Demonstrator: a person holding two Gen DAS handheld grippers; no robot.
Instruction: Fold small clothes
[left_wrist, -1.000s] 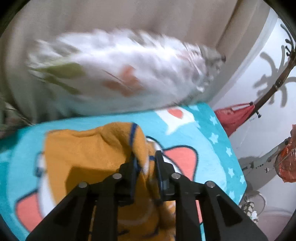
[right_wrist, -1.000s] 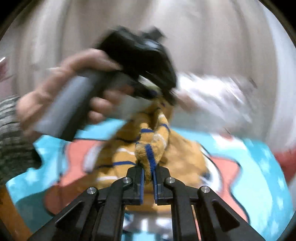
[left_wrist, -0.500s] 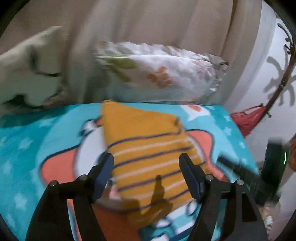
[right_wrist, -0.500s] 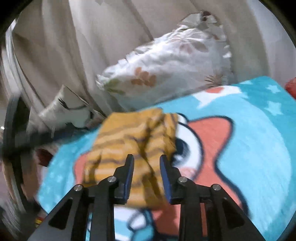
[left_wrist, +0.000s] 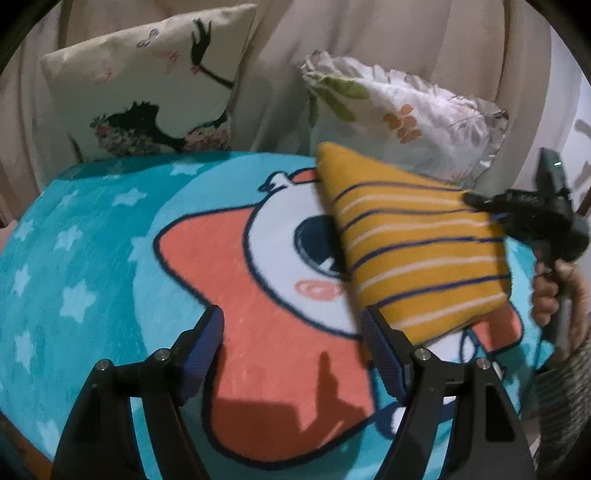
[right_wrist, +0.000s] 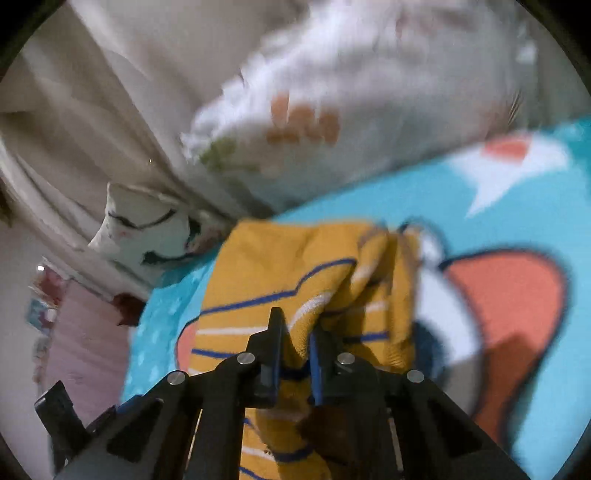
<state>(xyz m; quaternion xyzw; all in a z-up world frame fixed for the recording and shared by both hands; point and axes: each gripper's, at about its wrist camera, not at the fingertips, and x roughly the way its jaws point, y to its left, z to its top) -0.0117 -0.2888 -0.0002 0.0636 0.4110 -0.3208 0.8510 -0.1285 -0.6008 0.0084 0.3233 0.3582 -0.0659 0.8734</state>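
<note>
A small mustard-yellow garment (left_wrist: 413, 251) with blue and white stripes lies folded on the turquoise cartoon blanket (left_wrist: 110, 266), at the right in the left wrist view. My left gripper (left_wrist: 291, 347) is open and empty, back from the garment's left edge. My right gripper (right_wrist: 293, 345) is shut on a fold of the garment (right_wrist: 295, 273), which bunches up between its pads. The right gripper (left_wrist: 532, 218) and the hand holding it also show at the garment's far right corner in the left wrist view.
Two pillows lean on the beige curtain behind the blanket: a cream one with a black print (left_wrist: 147, 99) and a white floral one (left_wrist: 399, 118). The floral pillow (right_wrist: 332, 103) sits just beyond the garment. The blanket's left edge drops off to a pink floor (right_wrist: 85, 350).
My left gripper let go of the garment, opened wide and drew back to the left. My right gripper opened briefly, then shut on the garment's right side. The garment now lies flatter.
</note>
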